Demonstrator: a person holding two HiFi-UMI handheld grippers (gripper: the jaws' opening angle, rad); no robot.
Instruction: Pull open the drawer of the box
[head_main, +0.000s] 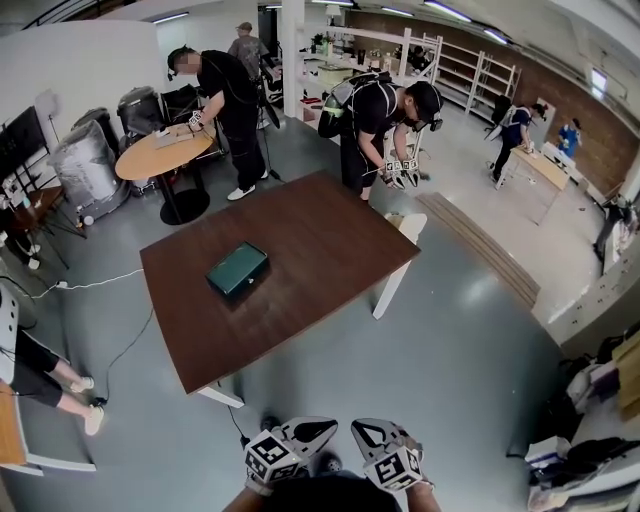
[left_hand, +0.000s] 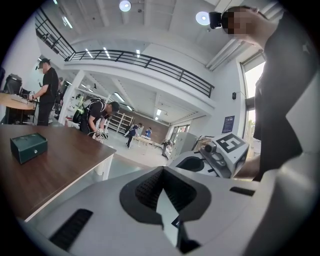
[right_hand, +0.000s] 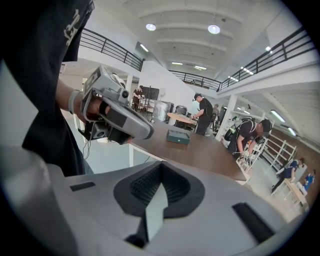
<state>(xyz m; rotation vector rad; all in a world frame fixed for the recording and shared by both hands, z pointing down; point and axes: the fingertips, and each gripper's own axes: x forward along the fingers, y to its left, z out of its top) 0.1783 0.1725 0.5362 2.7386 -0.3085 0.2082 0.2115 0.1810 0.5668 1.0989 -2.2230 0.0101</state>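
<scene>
Grey workshop floor (head_main: 430, 370) lies around a brown table (head_main: 330, 235), and we stand before its near side, well apart from it. On the table, nearer to its left edge, sits the dark green box (head_main: 237, 270), alone. From this far we cannot make out its drawer. We hold both tools low, close to our body. The left gripper (head_main: 326, 428) and the right gripper (head_main: 358, 430) each have the jaws pressed together, with nothing between them, and their tips lean toward each other. Beyond the table a person (head_main: 380, 115) bends forward.
</scene>
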